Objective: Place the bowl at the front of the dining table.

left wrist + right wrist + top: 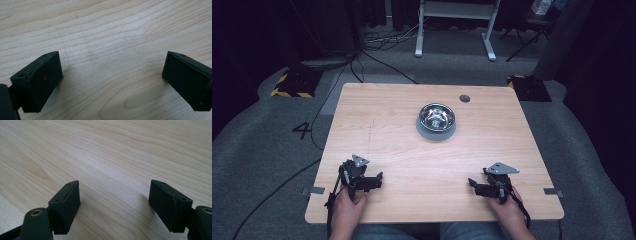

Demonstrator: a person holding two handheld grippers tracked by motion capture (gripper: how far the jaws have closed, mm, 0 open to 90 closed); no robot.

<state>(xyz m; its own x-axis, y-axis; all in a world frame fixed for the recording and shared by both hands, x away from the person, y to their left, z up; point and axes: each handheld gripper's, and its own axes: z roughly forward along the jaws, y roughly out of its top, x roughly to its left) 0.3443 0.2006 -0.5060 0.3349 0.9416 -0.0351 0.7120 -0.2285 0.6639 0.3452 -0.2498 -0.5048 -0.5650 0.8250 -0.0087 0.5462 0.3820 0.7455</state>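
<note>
A steel bowl on a grey base stands on the wooden table, a little right of the middle and toward the far side. My left gripper rests low near the front left of the table, held by a hand. In the left gripper view its jaws stand wide apart over bare wood. My right gripper sits near the front right, also in a hand. Its jaws are open in the right gripper view, with nothing between them. Both grippers are well short of the bowl.
A small dark round hole lies near the table's far edge. Grey tape tabs mark the front corners. Cables run over the grey floor beyond and left of the table. A white desk frame stands at the back.
</note>
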